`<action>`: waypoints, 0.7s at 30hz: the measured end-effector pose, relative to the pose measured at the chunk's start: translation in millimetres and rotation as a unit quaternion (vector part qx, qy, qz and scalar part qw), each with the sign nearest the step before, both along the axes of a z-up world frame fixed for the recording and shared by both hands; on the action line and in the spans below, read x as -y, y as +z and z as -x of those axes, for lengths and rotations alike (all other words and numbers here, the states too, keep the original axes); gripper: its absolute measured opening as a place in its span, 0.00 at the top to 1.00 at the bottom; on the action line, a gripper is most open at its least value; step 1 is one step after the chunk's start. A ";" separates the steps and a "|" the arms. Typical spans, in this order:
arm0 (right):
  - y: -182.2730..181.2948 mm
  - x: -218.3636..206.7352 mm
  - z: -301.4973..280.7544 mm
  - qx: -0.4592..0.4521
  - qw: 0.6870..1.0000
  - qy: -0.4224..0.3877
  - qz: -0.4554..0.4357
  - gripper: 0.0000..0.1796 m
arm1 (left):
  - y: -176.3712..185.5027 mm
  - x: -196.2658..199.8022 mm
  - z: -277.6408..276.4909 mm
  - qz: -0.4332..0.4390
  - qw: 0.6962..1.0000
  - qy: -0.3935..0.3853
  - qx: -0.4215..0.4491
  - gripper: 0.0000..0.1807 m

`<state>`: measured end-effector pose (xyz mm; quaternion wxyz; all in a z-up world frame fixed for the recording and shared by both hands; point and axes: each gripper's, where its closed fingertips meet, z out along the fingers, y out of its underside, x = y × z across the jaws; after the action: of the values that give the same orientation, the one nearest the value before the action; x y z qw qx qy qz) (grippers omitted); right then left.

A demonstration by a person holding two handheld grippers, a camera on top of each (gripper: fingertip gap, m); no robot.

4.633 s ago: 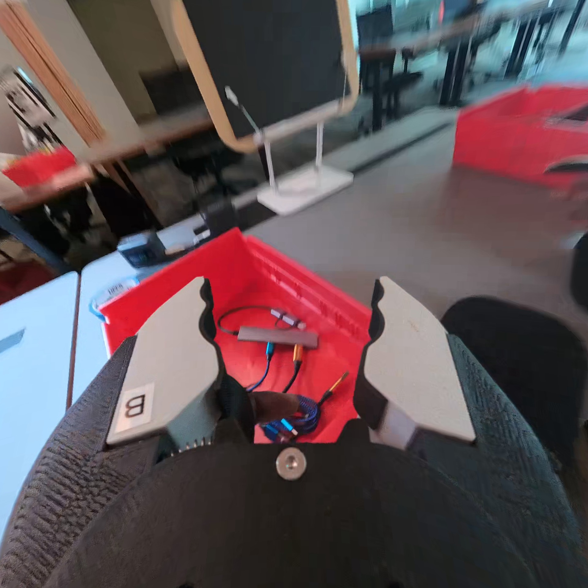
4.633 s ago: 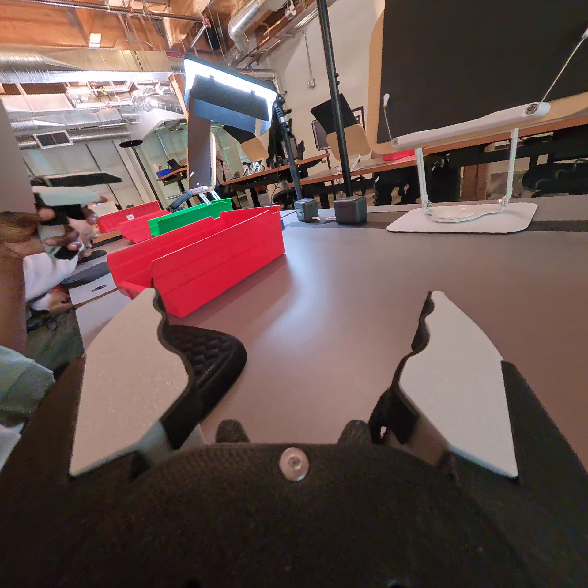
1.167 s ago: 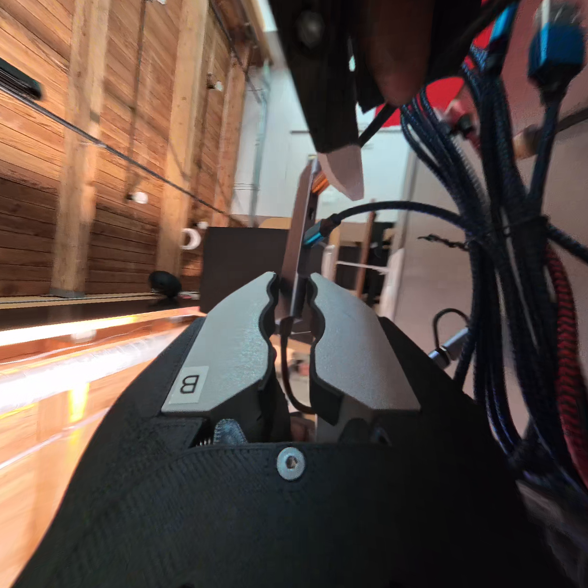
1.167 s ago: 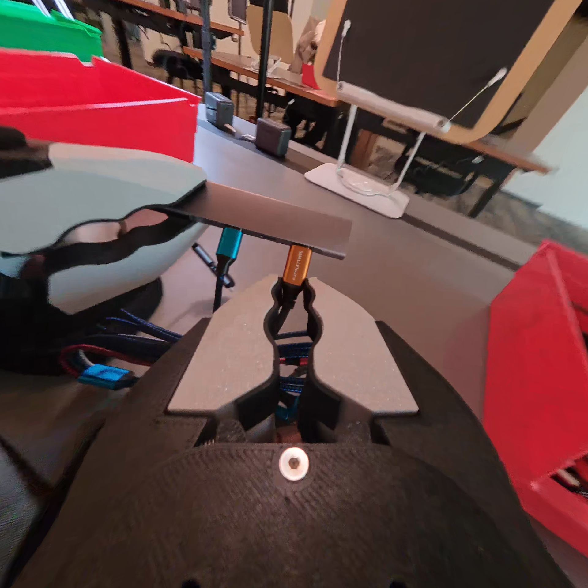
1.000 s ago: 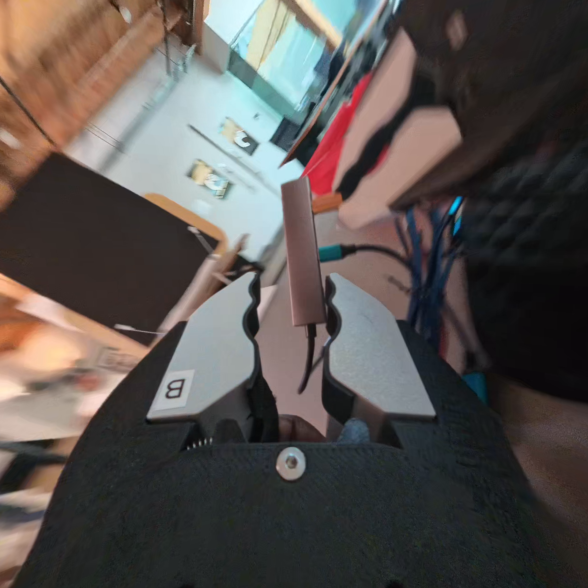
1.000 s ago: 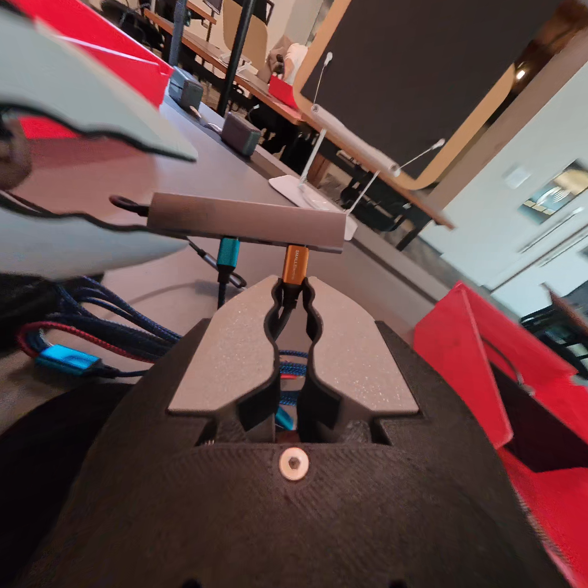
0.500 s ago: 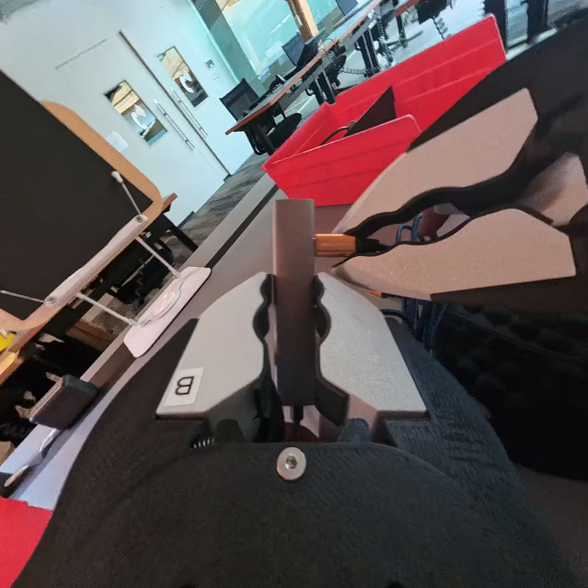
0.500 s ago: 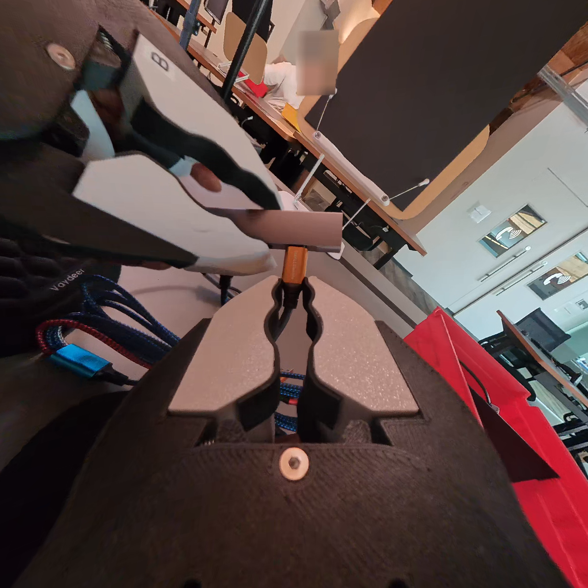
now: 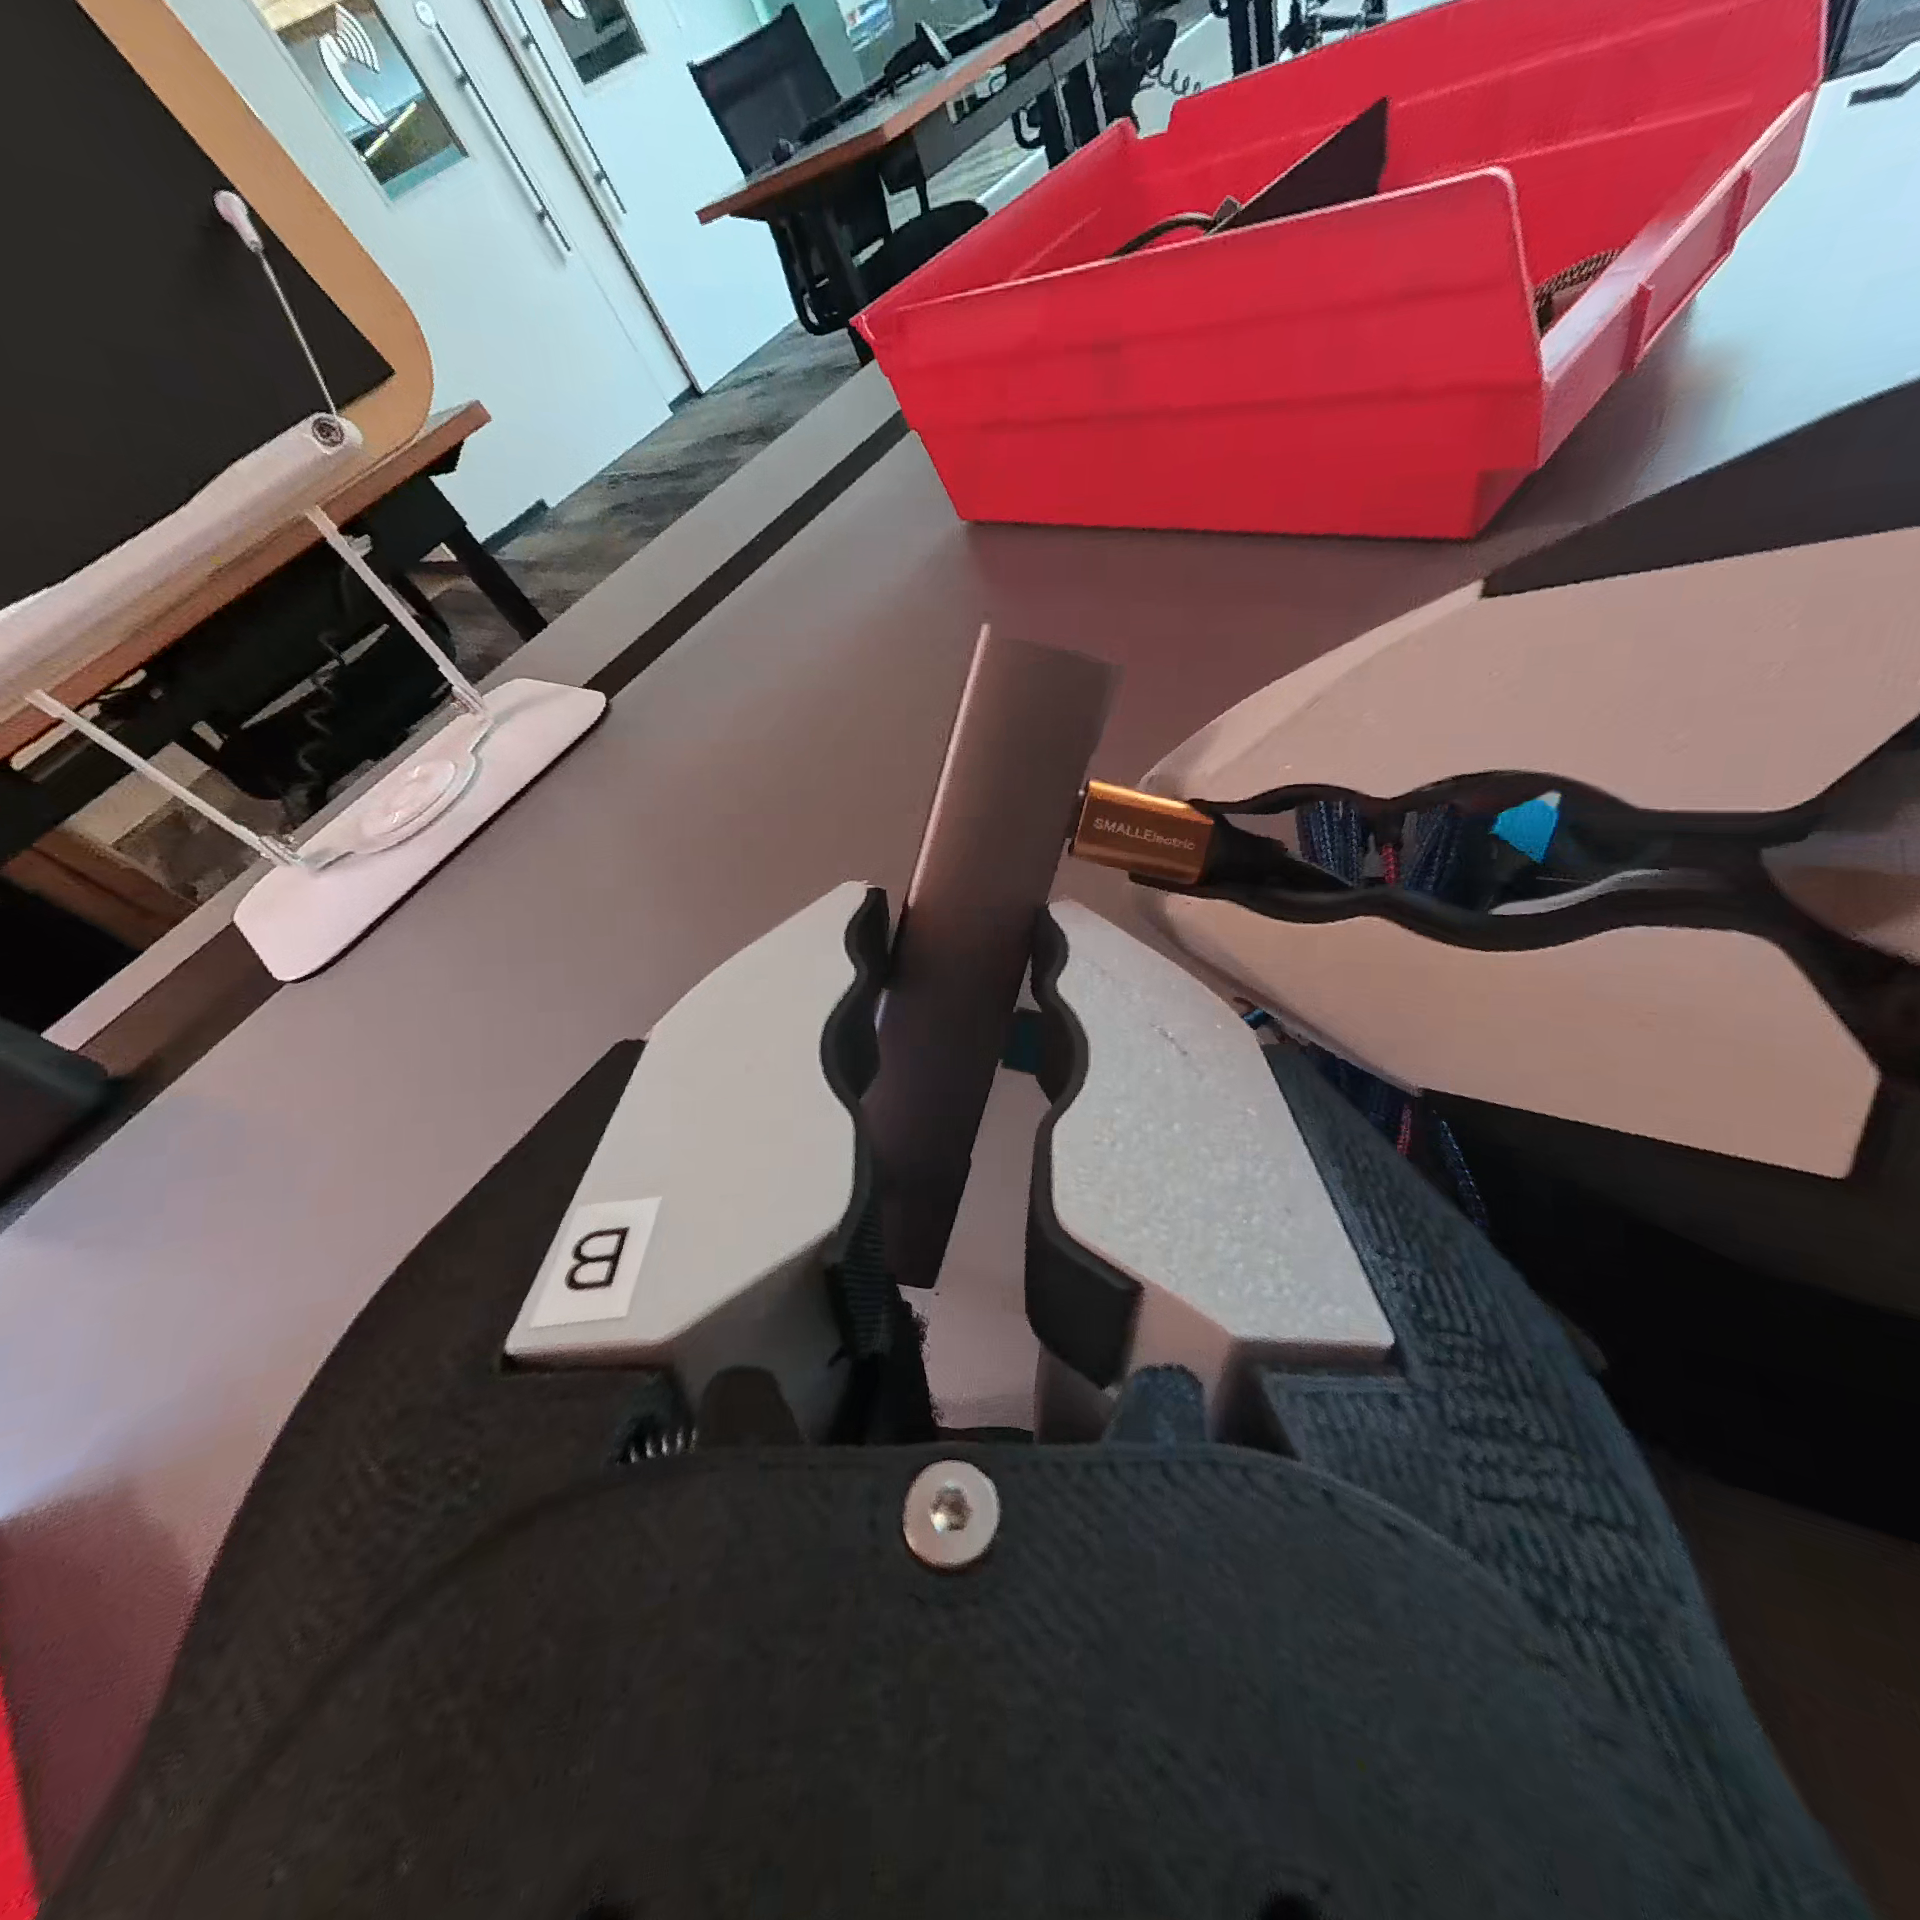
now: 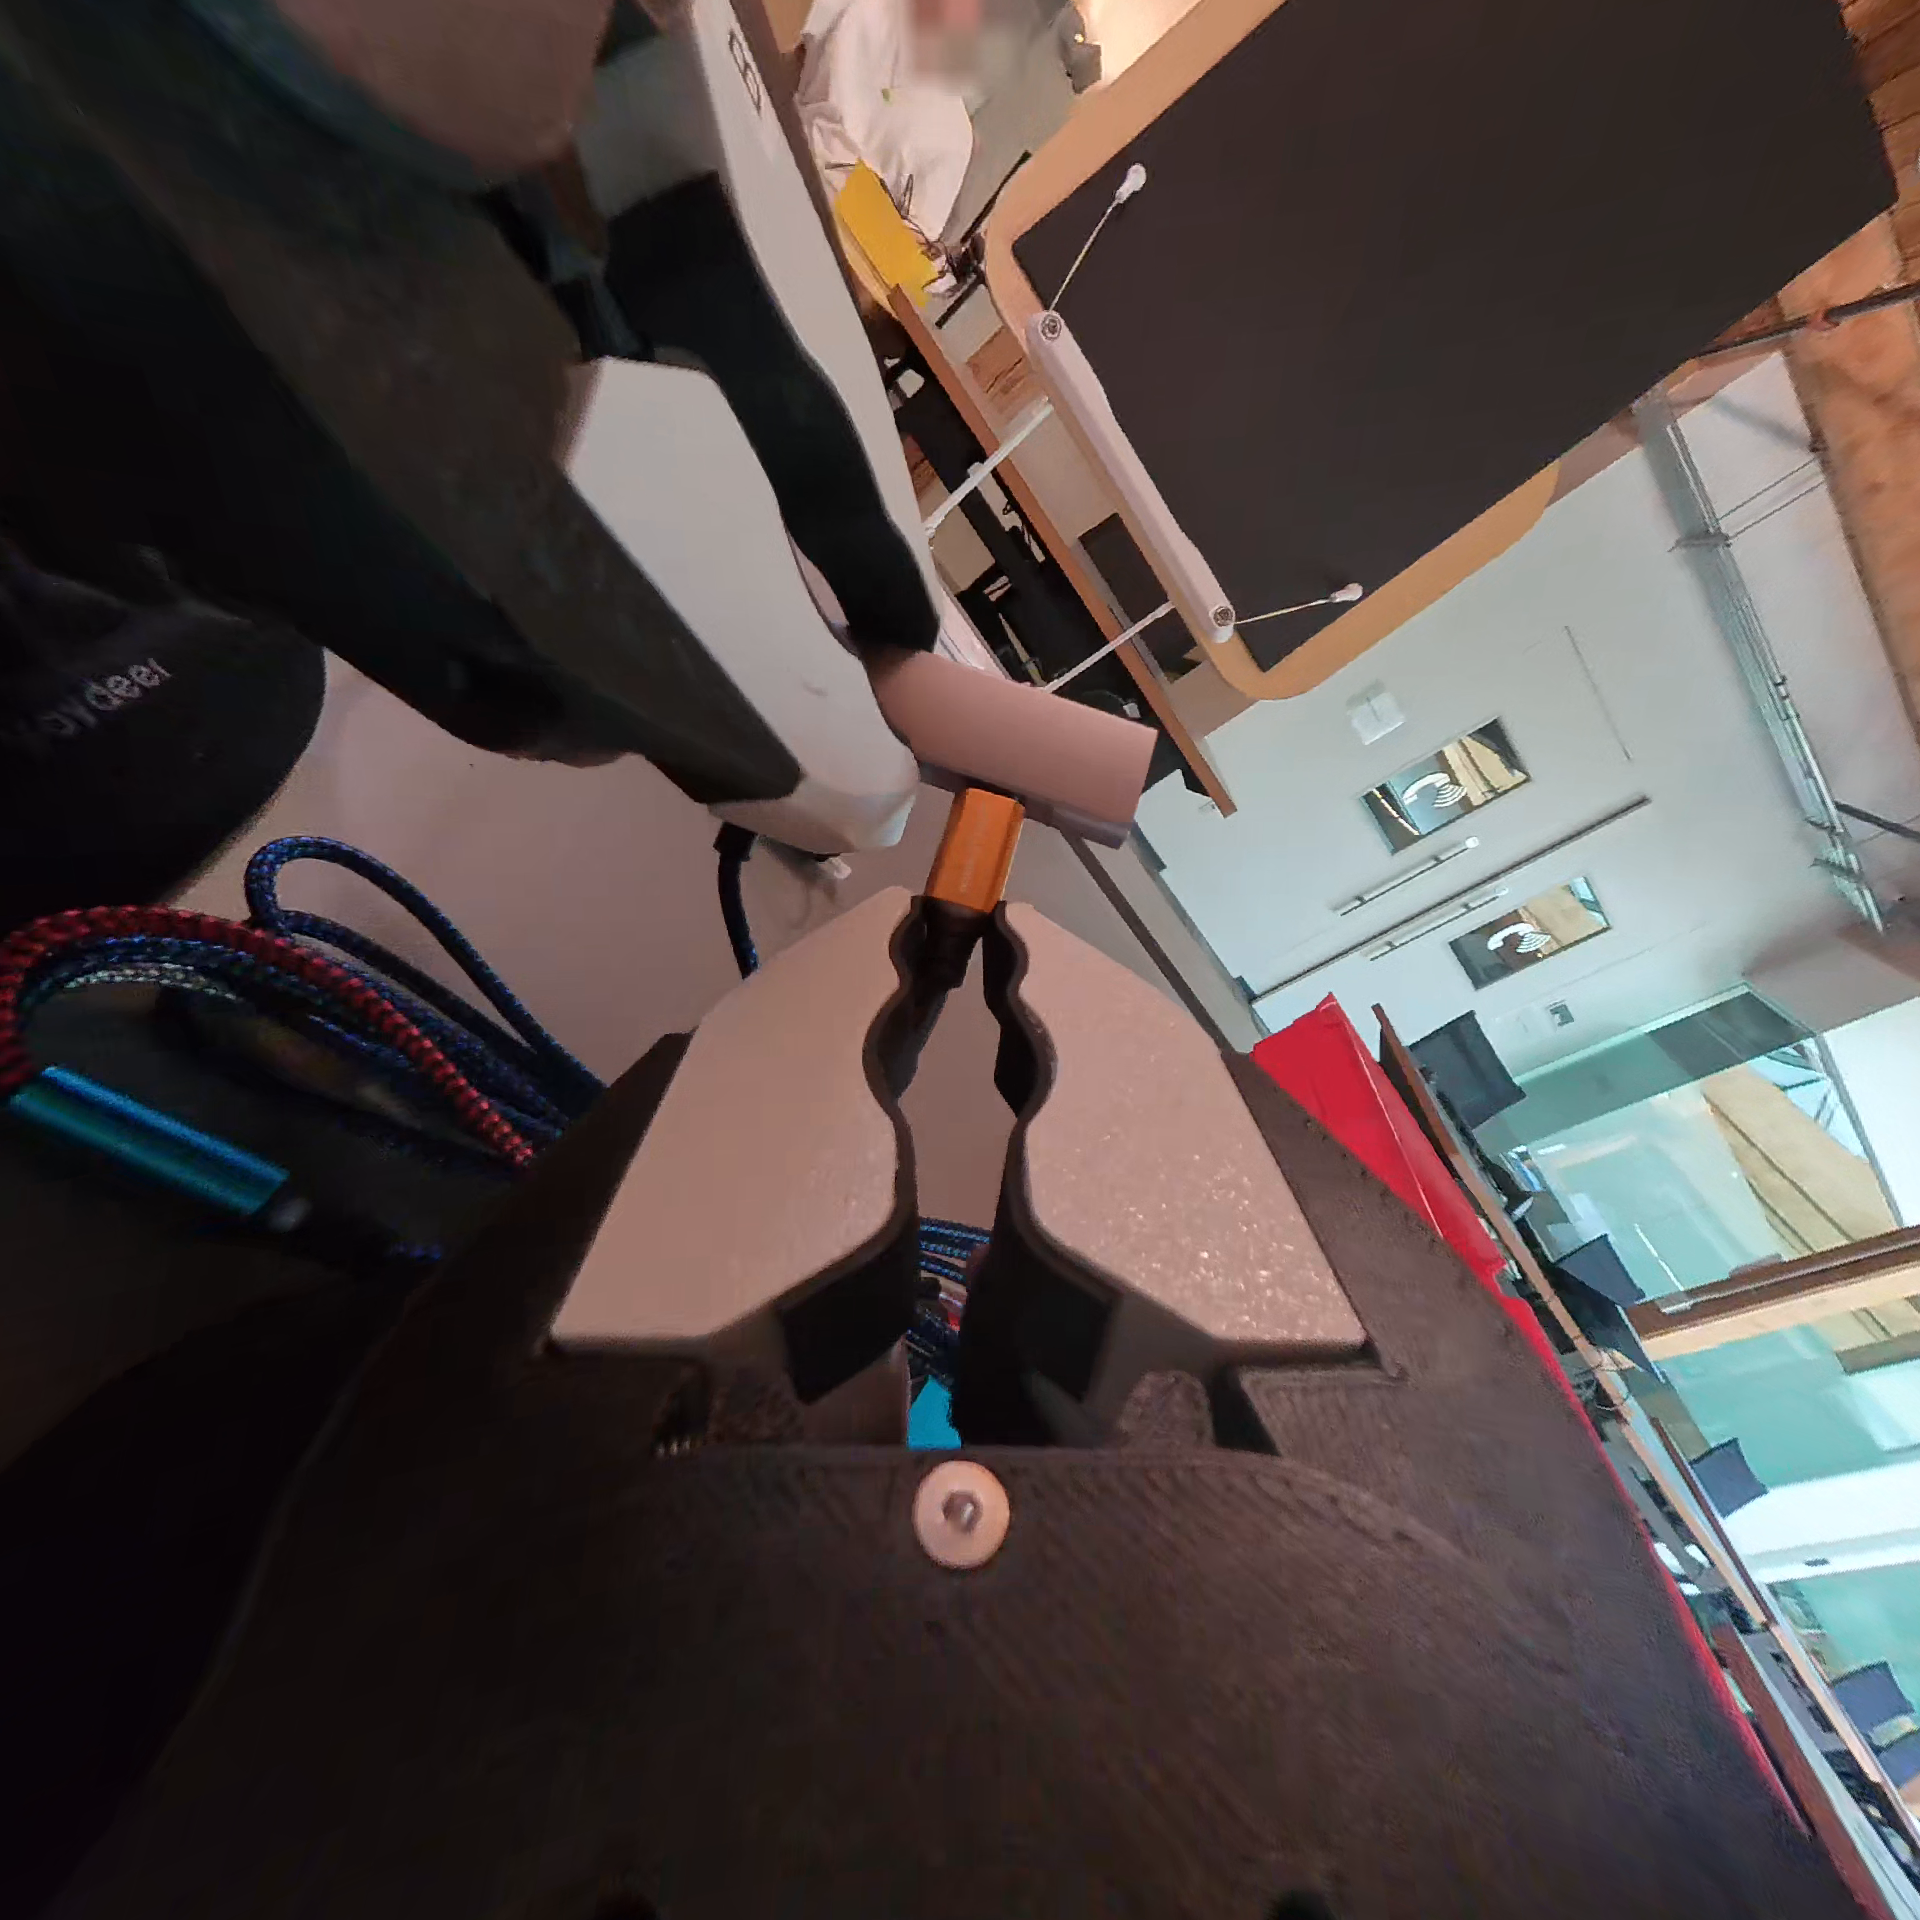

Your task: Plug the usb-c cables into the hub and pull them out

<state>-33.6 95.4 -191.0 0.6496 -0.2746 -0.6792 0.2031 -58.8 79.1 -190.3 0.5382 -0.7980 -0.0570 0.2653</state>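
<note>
Grey table [image 9: 727, 790] | left hand-held gripper [image 9: 961, 935] clamps hub [image 9: 987, 883] | right hand-held gripper [image 10: 951, 925] pinches lettered orange plug [image 10: 971, 857]

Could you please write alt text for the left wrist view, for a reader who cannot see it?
The left gripper clamps a slim grey hub upright between its fingers, while the right gripper grips the cable just behind an orange plug seated in the hub's side. A red bin sits on the grey table behind.

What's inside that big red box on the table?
The red box holds a dark flat panel leaning up and a bit of dark cable. Its front wall hides the bottom, so anything else inside can't be seen.
</note>
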 end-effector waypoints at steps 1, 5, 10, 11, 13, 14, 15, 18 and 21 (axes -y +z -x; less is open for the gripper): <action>0.4 0.2 -0.5 0.002 1.000 0.003 0.004 0.94 | 0.0 -0.5 -0.2 -0.005 1.000 -0.002 0.004 0.85; -18.8 9.9 -9.9 0.046 0.998 0.031 -0.016 0.95 | 50.8 57.1 59.2 -0.129 0.977 0.164 -0.035 0.87; 5.9 6.5 -12.4 0.026 0.994 0.078 0.073 0.94 | 57.4 51.0 33.3 -0.107 0.990 0.083 -0.049 0.87; 21.3 -2.5 -13.5 0.016 0.989 0.089 0.119 0.94 | 57.7 40.8 24.1 -0.132 0.989 0.058 -0.026 0.87; 58.0 -22.6 -22.2 -0.020 0.978 0.104 0.182 0.94 | 58.3 33.1 16.0 -0.138 0.989 0.033 -0.031 0.87; 76.4 -29.5 -28.6 -0.036 0.971 0.120 0.206 0.94 | 54.9 33.6 16.8 -0.125 0.991 0.039 -0.034 0.87; 94.7 -35.5 -35.7 -0.054 0.962 0.137 0.231 0.94 | 49.4 34.1 18.0 -0.108 0.992 0.044 -0.036 0.87; 145.2 -58.4 -51.7 -0.094 0.942 0.170 0.275 0.94 | 41.8 27.9 9.3 -0.123 0.992 0.021 -0.013 0.87; 195.8 -94.6 -61.0 -0.142 0.932 0.166 0.289 0.94 | 41.6 24.1 4.4 -0.111 0.993 0.012 -0.041 0.87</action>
<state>27.4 190.0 4.9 0.5895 -0.3020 -0.5276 0.5319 -63.2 55.1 -148.7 0.6220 -0.7209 -0.0737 0.2966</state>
